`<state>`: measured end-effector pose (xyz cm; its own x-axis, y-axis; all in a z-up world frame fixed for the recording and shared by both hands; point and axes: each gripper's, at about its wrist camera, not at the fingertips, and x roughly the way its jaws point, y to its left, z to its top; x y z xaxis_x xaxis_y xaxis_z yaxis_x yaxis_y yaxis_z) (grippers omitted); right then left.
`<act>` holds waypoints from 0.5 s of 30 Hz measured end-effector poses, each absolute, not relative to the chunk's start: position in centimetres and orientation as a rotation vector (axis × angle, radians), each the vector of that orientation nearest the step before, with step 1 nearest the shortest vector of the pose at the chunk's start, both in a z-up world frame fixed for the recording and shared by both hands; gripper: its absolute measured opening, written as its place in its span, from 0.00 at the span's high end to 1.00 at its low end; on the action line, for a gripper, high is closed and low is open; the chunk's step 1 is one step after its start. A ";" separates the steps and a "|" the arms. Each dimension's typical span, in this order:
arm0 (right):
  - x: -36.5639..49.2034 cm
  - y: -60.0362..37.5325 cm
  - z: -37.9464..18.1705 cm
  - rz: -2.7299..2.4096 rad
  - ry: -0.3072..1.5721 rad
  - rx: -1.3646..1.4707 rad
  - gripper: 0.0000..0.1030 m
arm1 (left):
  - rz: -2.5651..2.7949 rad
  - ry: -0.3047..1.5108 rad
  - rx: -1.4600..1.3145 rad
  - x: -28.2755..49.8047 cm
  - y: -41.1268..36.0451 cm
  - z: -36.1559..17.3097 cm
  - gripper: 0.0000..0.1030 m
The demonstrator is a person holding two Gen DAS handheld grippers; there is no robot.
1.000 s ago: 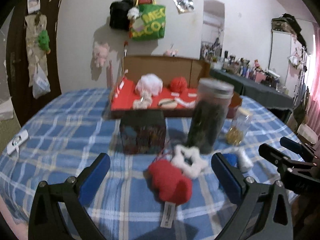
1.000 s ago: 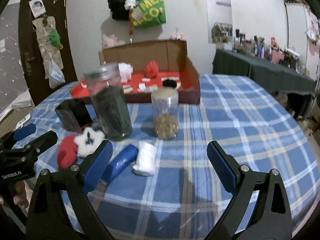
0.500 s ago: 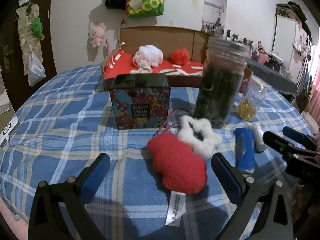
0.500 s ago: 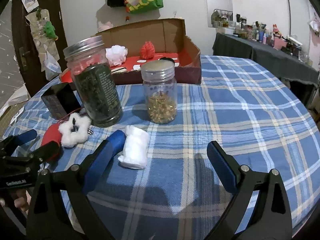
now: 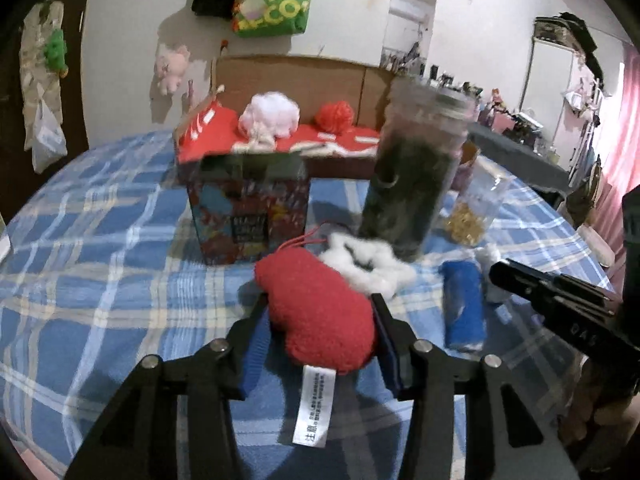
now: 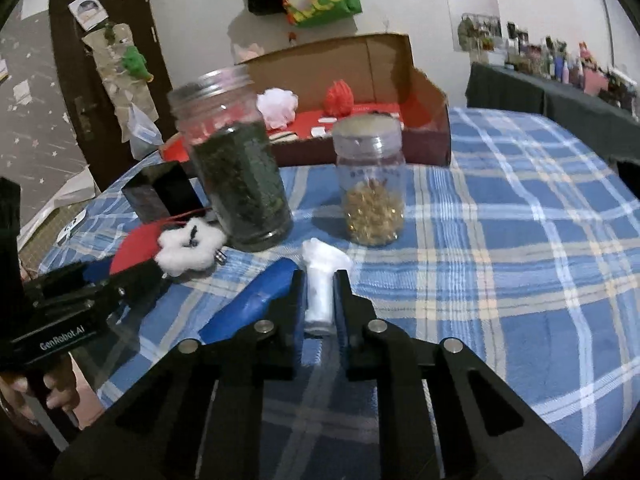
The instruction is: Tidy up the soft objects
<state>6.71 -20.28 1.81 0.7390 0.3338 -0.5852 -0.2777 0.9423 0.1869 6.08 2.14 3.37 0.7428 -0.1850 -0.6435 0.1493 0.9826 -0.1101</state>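
Note:
A red plush mitten (image 5: 320, 312) with a white fluffy cuff (image 5: 366, 266) lies on the blue plaid cloth. My left gripper (image 5: 318, 312) is shut on the red plush mitten. A small white soft roll (image 6: 320, 284) lies beside a blue rolled cloth (image 6: 256, 300). My right gripper (image 6: 319, 292) is shut on the white roll. The mitten also shows in the right wrist view (image 6: 134, 246). A cardboard box (image 6: 424, 120) with a red floor holds a pink-white pouf (image 6: 277, 106) and a red pouf (image 6: 339, 98).
A tall jar of dark leaves (image 6: 240, 168), a smaller jar with golden bits (image 6: 372, 184) and a patterned black box (image 5: 250, 208) stand between the soft things and the cardboard box. A dark table with bottles (image 6: 560, 80) stands at the right.
Both grippers have moved forward and closed: the left on the red mitten, the right on the white roll. Both were open half a second ago.

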 end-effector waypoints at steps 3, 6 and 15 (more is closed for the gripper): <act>6.3 -20.1 2.4 0.352 0.641 0.092 0.88 | -0.192 0.668 -0.033 5.5 1.7 4.4 0.52; 5.9 -19.9 3.1 0.365 0.622 0.095 0.88 | -0.216 0.646 -0.028 5.2 1.3 5.1 0.52; 5.5 -19.7 3.7 0.391 0.607 0.093 0.88 | -0.265 0.622 -0.019 5.3 0.4 5.9 0.52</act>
<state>5.49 -19.73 3.70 0.7510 0.3841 -0.5371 -0.3299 0.9229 0.1987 5.27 0.41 5.90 0.7798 -0.2511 -0.5735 0.2396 0.9660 -0.0973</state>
